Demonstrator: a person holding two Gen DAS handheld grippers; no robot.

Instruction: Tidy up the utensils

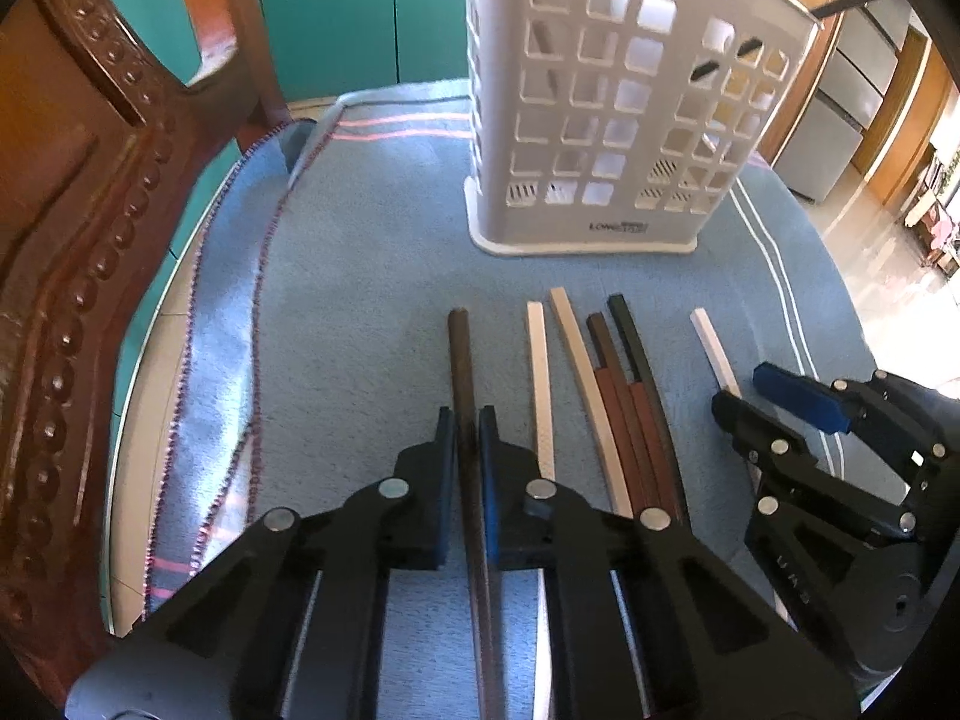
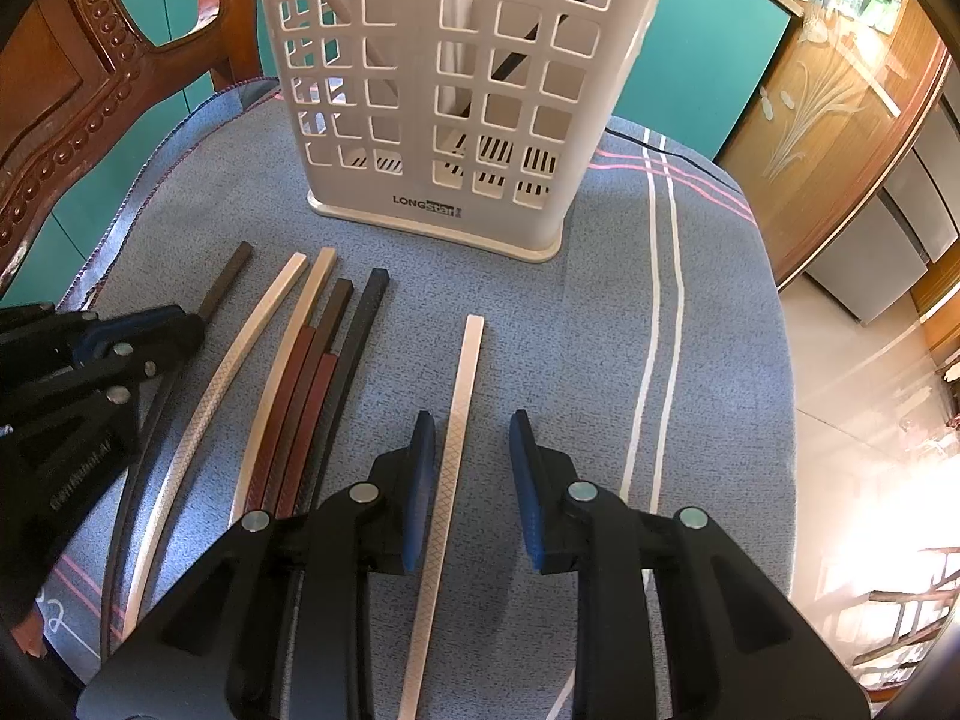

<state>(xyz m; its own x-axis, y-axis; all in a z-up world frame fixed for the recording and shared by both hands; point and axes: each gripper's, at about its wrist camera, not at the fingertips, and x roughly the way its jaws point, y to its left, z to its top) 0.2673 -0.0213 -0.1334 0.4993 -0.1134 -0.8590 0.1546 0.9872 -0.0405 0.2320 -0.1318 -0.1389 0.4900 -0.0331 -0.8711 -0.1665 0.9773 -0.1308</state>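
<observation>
Left claw (image 1: 467,420): jaws drawn in tight on the dark brown chopstick (image 1: 461,354), pads touching it on both sides; the stick lies flat on the blue cloth (image 1: 360,252) that covers the worktop. Right claw (image 2: 471,429): jaws spread apart, straddling a single white chopstick (image 2: 465,384) without touching it; this stick lies alone, apart from the others. Between the two claws, a loose row of chopsticks on the cloth: one white chopstick with crosshatch texture (image 2: 240,348), then a close bundle of a cream chopstick (image 2: 306,306), two red-brown chopsticks (image 2: 300,396) and a black chopstick (image 2: 360,330), the bundle members touching along their lengths. White slotted holder (image 2: 432,90) stands upright toward the far edge of the worktop, beyond all stick tips; a dark stick leans inside its right compartment, and something pale shows in the left. Carved wooden chair back (image 1: 78,192) beside the left edge.
</observation>
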